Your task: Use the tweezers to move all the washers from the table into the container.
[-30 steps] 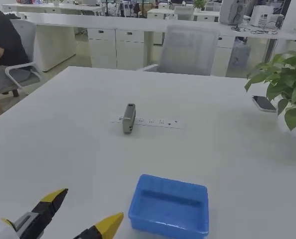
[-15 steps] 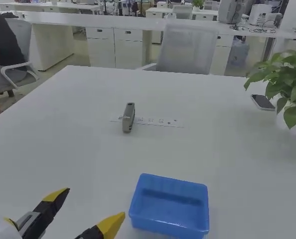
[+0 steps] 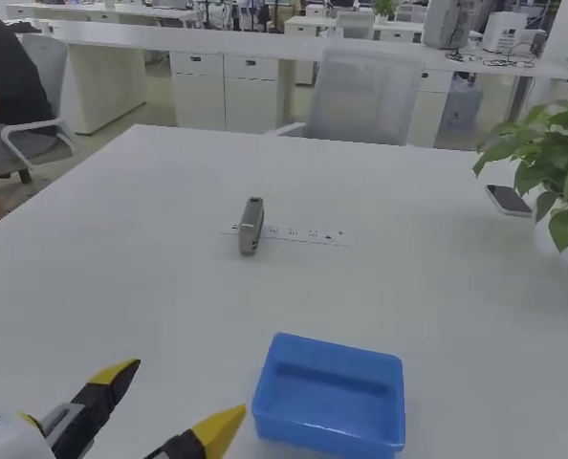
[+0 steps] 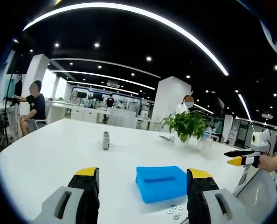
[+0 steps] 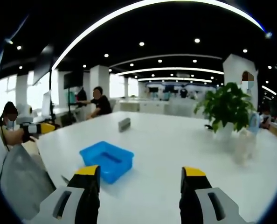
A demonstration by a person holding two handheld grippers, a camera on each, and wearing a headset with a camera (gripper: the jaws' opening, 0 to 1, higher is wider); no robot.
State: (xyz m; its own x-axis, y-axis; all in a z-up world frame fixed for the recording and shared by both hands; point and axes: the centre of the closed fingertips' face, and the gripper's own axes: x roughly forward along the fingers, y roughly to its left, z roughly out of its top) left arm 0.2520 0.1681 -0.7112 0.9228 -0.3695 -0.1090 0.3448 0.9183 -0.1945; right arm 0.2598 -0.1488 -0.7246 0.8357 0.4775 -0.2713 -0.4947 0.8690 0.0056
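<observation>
A blue container (image 3: 330,392) stands empty near the table's front edge, also seen as the blue container (image 4: 161,181) and the blue container (image 5: 107,161). Several small washers (image 4: 175,212) lie on the table just in front of it, toward my left gripper's right jaw. My left gripper (image 3: 174,397) is at the lower left, left of the container, open with nothing between its yellow-tipped jaws. From its own camera the left gripper (image 4: 143,173) points at the container. My right gripper (image 5: 139,171) is open and empty too. The right gripper (image 4: 231,157) is held off the table's right side.
A grey device (image 3: 251,225) lies mid-table beside a flush socket strip (image 3: 298,233). A phone (image 3: 507,198) and a potted plant (image 3: 552,153) are at the right. An office chair (image 3: 360,96) stands behind the table. People sit and stand in the background.
</observation>
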